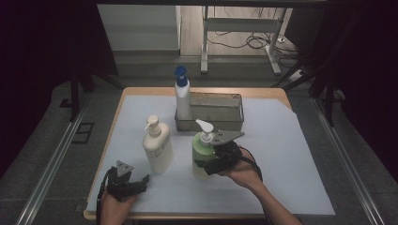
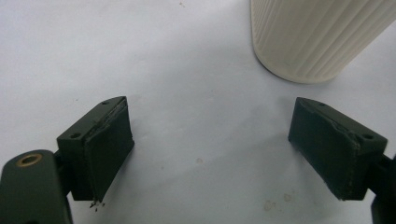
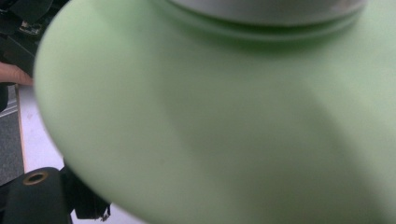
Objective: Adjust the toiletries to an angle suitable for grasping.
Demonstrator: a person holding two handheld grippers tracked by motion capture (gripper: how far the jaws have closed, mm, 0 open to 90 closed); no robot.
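Note:
A green pump bottle (image 1: 201,154) with a white pump stands upright on the pale sheet near the table's middle. My right gripper (image 1: 210,164) reaches it from the right with its jaws around the body. In the right gripper view the green bottle (image 3: 210,130) sits very close, and the one jaw that shows lies against its side. A cream pump bottle (image 1: 157,147) stands to the left. My left gripper (image 1: 139,182) rests low at the front left edge. It stands open (image 2: 210,154) over bare sheet, with the cream bottle's ribbed base (image 2: 313,37) ahead of it.
A grey metal tray (image 1: 211,124) stands behind the two bottles. A white bottle with a blue cap (image 1: 182,96) stands at the tray's left end. The pale sheet (image 1: 281,154) covers the wooden table; bare sheet lies to the right. Dark floor and frame rails surround the table.

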